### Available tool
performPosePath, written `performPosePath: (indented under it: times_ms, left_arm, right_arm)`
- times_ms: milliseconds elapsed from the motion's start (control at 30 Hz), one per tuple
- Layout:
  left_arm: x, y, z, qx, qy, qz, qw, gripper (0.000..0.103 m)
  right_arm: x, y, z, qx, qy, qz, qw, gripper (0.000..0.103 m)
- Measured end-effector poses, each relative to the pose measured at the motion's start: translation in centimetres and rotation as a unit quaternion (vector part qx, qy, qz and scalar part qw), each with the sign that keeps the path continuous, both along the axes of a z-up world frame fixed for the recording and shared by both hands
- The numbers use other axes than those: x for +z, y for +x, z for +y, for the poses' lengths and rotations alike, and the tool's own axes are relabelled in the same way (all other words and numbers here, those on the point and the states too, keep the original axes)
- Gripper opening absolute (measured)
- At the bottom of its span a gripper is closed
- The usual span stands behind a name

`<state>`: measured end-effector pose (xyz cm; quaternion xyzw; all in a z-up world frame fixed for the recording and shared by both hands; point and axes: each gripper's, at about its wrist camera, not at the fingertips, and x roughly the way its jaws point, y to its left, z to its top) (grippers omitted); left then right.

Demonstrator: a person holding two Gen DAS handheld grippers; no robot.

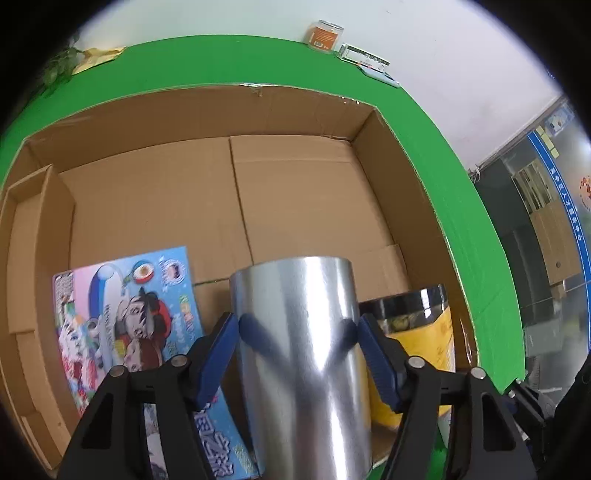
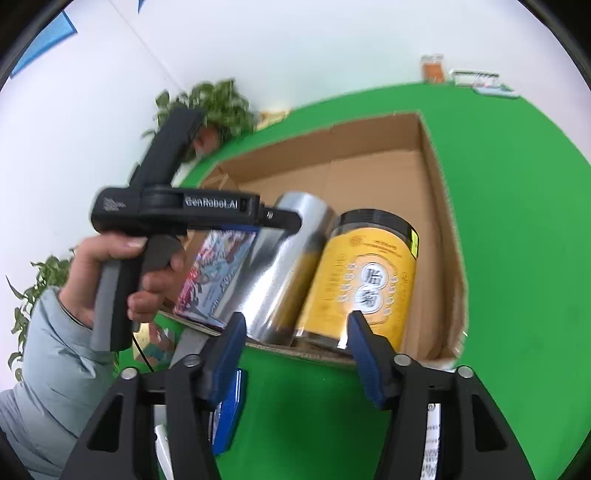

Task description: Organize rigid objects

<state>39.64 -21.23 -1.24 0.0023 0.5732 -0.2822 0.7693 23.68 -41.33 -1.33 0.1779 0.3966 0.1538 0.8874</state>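
The left tool (image 1: 297,326) is around a silver can (image 1: 299,354), a blue pad against each side of it; in the left wrist view the pads look to be touching the metal, so it appears to be gripping the can. The can stands upright inside a cardboard box (image 1: 295,110) near the box's front edge. Just left of it a picture box (image 1: 125,317) with cartoon print leans in the box, and just right of it stands a yellow jar (image 1: 417,325) with a black lid, close to the box's right wall. The rest of the box floor is bare cardboard.

The right tool (image 2: 295,326) is open with nothing between its pads; it hangs over the green desk (image 2: 517,221) just outside the box's front edge, pointing toward the jar (image 2: 362,280). From this view the can (image 2: 280,266) sits between the picture box (image 2: 218,269) and the jar, touching or nearly touching both. A hand (image 2: 110,280) in a pale sleeve holds the left tool's grip.

At the desk's far edge stand an orange jar (image 1: 325,35) and a small flat pack (image 1: 364,55). Plants (image 2: 218,107) sit at the far left corner
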Motion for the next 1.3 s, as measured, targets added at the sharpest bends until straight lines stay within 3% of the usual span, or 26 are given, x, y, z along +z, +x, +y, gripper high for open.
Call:
performPosePath:
  times_ms: [33, 67, 200, 300, 367, 433, 500, 533, 667, 800, 867, 900, 933, 967, 1000, 1033, 1133, 1167, 1200, 1233, 1300]
  left_arm:
    - [0.5, -0.5, 0.8, 0.004, -0.001, -0.013, 0.9999, 0.062]
    - [1.3, -1.0, 1.4, 0.009, -0.002, -0.031, 0.9995, 0.062]
    - [3.3, -2.4, 2.8, 0.019, -0.017, -0.073, 0.997, 0.065]
    - [3.6, -1.9, 2.9, 0.028, -0.009, -0.082, 0.9962, 0.065]
    - [3.4, -1.5, 2.1, 0.035, -0.015, -0.077, 0.9963, 0.065]
    - [3.7, -1.7, 1.9, 0.035, -0.024, -0.08, 0.9959, 0.065]
    - [3.9, -2.3, 2.0, 0.029, -0.027, -0.084, 0.9957, 0.065]
    - [4.1, -2.8, 2.0, 0.027, -0.025, -0.087, 0.9955, 0.065]
    - [4.3, -4.9, 2.5, 0.032, -0.043, -0.106, 0.9929, 0.065]
    - [6.1, -7.7, 4.0, 0.044, -0.073, -0.153, 0.9845, 0.067]
    - [6.6, -9.3, 4.1, 0.052, -0.073, -0.176, 0.9803, 0.081]
    - [6.8, -10.1, 4.0, 0.055, -0.07, -0.186, 0.9786, 0.082]
    - [6.9, -10.9, 4.0, 0.056, -0.068, -0.194, 0.977, 0.082]
    - [6.9, -11.7, 3.9, 0.057, -0.07, -0.195, 0.9767, 0.082]
    - [6.5, -12.3, 3.7, 0.057, -0.075, -0.185, 0.9781, 0.082]
    - [6.0, -12.9, 3.6, 0.054, -0.086, -0.166, 0.9808, 0.082]
    - [3.5, -15.0, 2.5, 0.032, -0.127, -0.102, 0.9861, 0.082]
    - [2.8, -15.7, 2.0, 0.024, -0.134, -0.09, 0.9866, 0.082]
    - [2.0, -16.4, 1.5, 0.017, -0.14, -0.076, 0.987, 0.082]
    - [0.9, -17.3, 0.6, 0.006, -0.147, -0.056, 0.9875, 0.082]
    - [-0.9, -18.5, -1.0, -0.019, -0.152, -0.016, 0.9881, 0.082]
  right_arm:
    - [0.1, -0.9, -0.4, -0.014, -0.012, -0.008, 1.0, 0.087]
    - [0.1, -1.6, -1.0, -0.022, -0.021, -0.014, 0.999, 0.09]
    - [-0.3, -2.7, -2.9, -0.052, -0.04, -0.004, 0.998, 0.09]
    - [0.1, -1.6, -2.6, -0.036, -0.028, -0.007, 0.999, 0.07]
    - [0.4, -0.2, -1.8, -0.029, -0.027, -0.004, 0.999, 0.063]
    - [0.2, 2.1, -1.0, -0.031, -0.037, 0.012, 0.999, 0.046]
    - [-0.7, 3.9, -0.2, -0.026, -0.042, 0.042, 0.998, 0.037]
    - [-1.3, 4.7, 0.2, -0.023, -0.042, 0.055, 0.997, 0.034]
    - [-1.4, 4.7, 1.4, 0.01, -0.05, 0.039, 0.998, 0.035]
    - [-1.0, 3.7, 1.4, 0.035, -0.048, 0.024, 0.998, 0.036]
    - [0.1, 2.5, 0.9, 0.016, -0.06, 0.006, 0.998, 0.044]
    - [0.8, 1.2, 0.3, 0.002, -0.065, -0.014, 0.998, 0.06]
    - [1.7, -0.7, -0.5, -0.015, -0.067, -0.046, 0.997, 0.082]
    - [2.2, -2.3, -0.9, -0.029, -0.067, -0.069, 0.995, 0.093]
    - [2.3, -3.7, -1.4, -0.04, -0.067, -0.084, 0.993, 0.102]
    - [2.1, -5.1, -2.1, -0.048, -0.068, -0.09, 0.992, 0.102]
    - [-1.3, -8.4, -4.0, -0.063, -0.088, -0.043, 0.993, 0.102]
    - [-3.0, -9.0, -4.2, -0.058, -0.095, -0.007, 0.994, 0.101]
    - [-4.2, -9.6, -4.3, -0.051, -0.1, 0.015, 0.994, 0.093]
    - [-5.2, -10.3, -4.2, -0.044, -0.105, 0.03, 0.993, 0.085]
    - [-6.3, -11.4, -4.2, -0.045, -0.112, 0.043, 0.992, 0.082]
